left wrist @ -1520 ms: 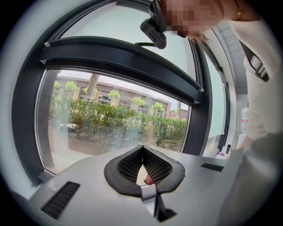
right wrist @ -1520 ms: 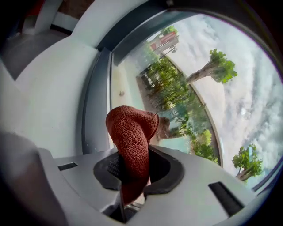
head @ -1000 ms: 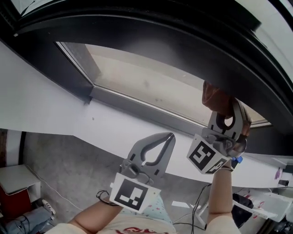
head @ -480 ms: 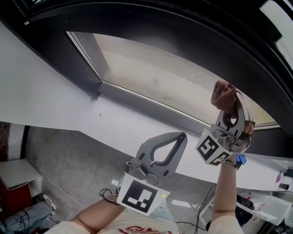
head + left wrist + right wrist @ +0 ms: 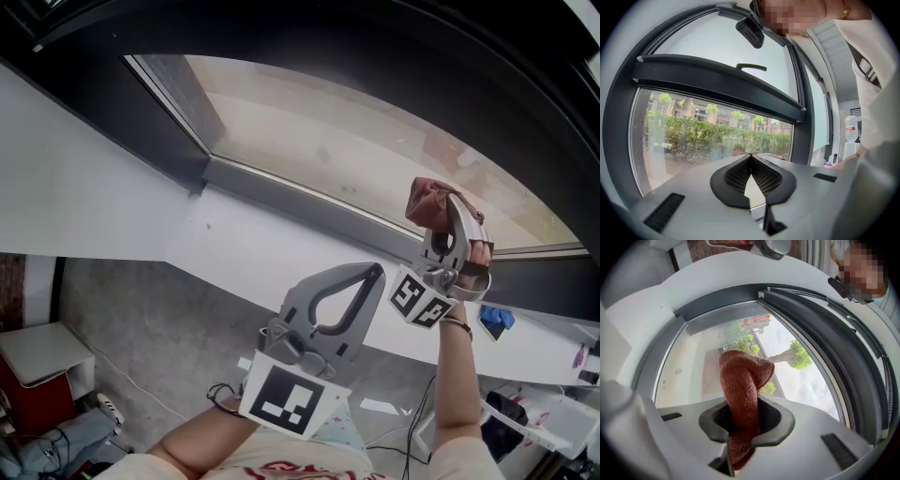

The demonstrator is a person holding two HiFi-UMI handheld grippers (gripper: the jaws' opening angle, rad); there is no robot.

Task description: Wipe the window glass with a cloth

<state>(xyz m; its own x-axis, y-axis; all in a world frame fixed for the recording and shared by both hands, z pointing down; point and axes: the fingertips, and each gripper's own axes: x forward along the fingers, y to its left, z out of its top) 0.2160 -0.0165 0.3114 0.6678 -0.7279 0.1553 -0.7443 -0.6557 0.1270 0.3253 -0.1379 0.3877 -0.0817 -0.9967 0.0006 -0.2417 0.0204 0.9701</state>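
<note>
Bunching up from the right gripper's (image 5: 740,425) pinching jaws, the red-brown cloth (image 5: 431,199) is held before the lower right of the window glass (image 5: 347,155). Lower down, the left gripper (image 5: 367,274) hangs over the white sill (image 5: 262,248), jaws pressed together on nothing.

Cloth (image 5: 743,380) in right gripper (image 5: 745,423), before window glass (image 5: 328,141).

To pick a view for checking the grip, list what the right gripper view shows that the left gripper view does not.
Only the right gripper view: a rust-brown terry cloth clamped in the right claw, its free end pointing toward the window glass. Only the left gripper view: the left claw shut on nothing, a window handle, a hedge outside. Both: the glass and its dark frame.
</note>
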